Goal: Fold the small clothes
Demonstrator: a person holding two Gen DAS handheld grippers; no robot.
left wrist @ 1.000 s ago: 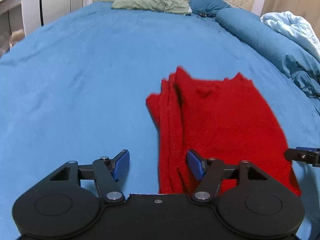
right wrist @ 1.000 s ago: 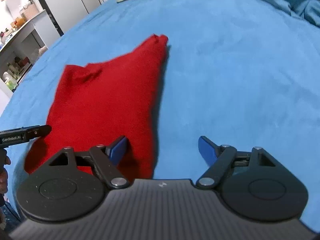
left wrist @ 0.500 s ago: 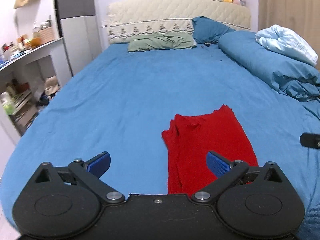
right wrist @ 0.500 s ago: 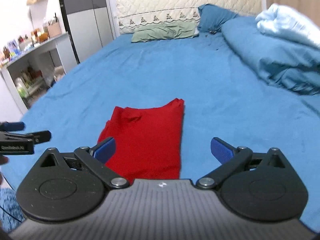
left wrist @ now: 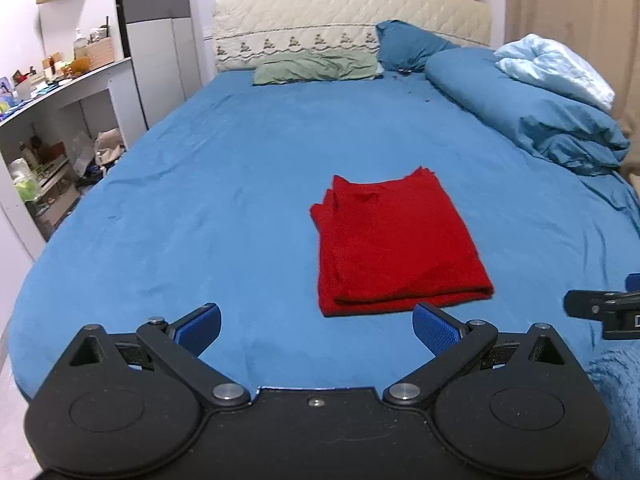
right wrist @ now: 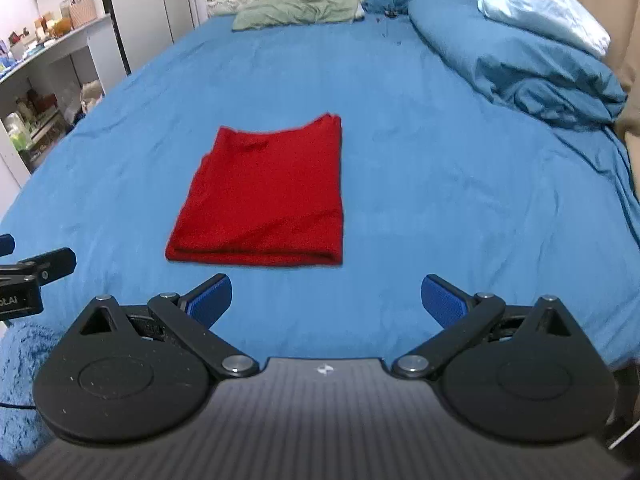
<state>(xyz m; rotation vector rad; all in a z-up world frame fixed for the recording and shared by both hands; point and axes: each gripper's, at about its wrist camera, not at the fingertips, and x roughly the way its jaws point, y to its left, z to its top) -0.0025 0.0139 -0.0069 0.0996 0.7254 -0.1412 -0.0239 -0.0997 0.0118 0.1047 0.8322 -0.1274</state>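
Note:
A red garment (left wrist: 396, 244) lies folded into a neat rectangle on the blue bed sheet (left wrist: 224, 184); it also shows in the right wrist view (right wrist: 268, 196). My left gripper (left wrist: 316, 328) is open and empty, held back above the near edge of the bed, apart from the garment. My right gripper (right wrist: 326, 300) is open and empty too, held back near the same edge. Each gripper's tip shows at the side of the other's view: the right one (left wrist: 600, 308), the left one (right wrist: 36, 268).
A rolled blue duvet (left wrist: 532, 116) with a pale blue blanket (left wrist: 556, 68) lies along the bed's right side. Green and blue pillows (left wrist: 320, 66) lie by the quilted headboard (left wrist: 352, 20). A cluttered shelf unit (left wrist: 48, 132) stands left of the bed.
Both grippers have pulled back and up from the red garment and opened wider. The garment now lies free, folded on the bed.

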